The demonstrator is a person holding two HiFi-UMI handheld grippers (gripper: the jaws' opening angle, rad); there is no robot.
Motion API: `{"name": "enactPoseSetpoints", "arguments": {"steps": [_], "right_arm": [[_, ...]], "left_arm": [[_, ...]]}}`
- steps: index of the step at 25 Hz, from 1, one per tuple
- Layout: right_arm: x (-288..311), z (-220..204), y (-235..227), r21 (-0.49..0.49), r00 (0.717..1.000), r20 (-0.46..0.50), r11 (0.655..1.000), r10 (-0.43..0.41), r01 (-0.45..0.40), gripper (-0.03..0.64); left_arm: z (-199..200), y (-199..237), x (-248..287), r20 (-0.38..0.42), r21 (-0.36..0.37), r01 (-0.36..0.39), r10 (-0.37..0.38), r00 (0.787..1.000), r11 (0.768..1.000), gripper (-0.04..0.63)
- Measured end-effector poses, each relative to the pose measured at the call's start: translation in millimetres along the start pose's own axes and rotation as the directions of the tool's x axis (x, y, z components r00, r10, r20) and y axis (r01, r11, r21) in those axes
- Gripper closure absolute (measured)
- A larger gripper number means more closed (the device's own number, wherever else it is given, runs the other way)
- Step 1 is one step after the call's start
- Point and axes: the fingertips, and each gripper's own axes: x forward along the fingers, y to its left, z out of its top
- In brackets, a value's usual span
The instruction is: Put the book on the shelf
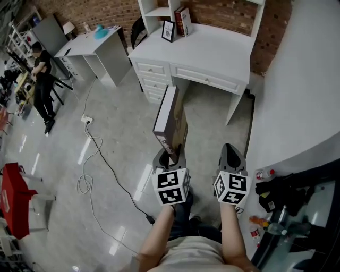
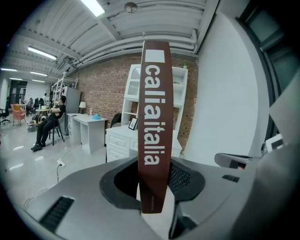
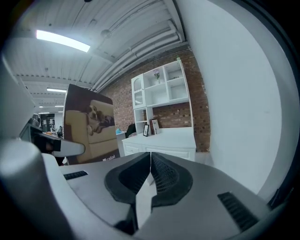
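**Book clamped in my left gripper, short of the shelf**

Closest to me, at the bottom of the head view, are my two forearms, each ending in a cube with square markers. My left gripper (image 1: 170, 155) sits just left of centre, and its jaws are clamped on the lower end of the book (image 1: 171, 119). The book stands upright out of the jaws, in the middle of the frame, over the grey floor (image 1: 122, 154). In the left gripper view its dark red spine faces me, lettered "caliaitalia", and fills the centre from the jaws up. My right gripper (image 1: 229, 151) is just to the right of the left one. Its jaws are pressed together with nothing between them. In the right gripper view the book's cover, a dog on a tan sofa, shows at the left.

The shelf (image 1: 159, 10) rises from the back of a white worktop (image 1: 212, 50) at the top centre of the head view, against a brick wall. A framed picture (image 1: 168, 30) and some upright books (image 1: 183, 21) stand at its foot. The book I hold is well apart from it.

A second white worktop (image 1: 90, 45) is at the upper left. A person (image 1: 42, 79) stands at the left edge, and a cable (image 1: 95, 159) trails across the floor.
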Motion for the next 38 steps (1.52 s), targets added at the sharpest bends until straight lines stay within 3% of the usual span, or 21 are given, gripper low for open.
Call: {"name": "enactPoseSetpoints", "arguments": {"steps": [16,27,38], "right_arm": [[115.1,45.4,2.9,-0.01,0.998,0.027,0.998,-0.056,0.056,0.6],[163.6,53.6,-13.6,-0.009,0.999,0.011,0.999,-0.053,0.053,0.6],[259.5,98.3,-49.2,-0.015,0.997,0.079,1.0,-0.002,0.003,0.6]], "left_arm": [[72.3,53.1,108.0,0.038,0.017,0.031,-0.031,0.999,0.999,0.447],[83.4,53.2,158.6,0.024,0.004,0.024,-0.024,0.999,1.0,0.448],[132.9,32.8,248.1,0.082,0.02,0.006,-0.008,0.997,1.0,0.447]]}}
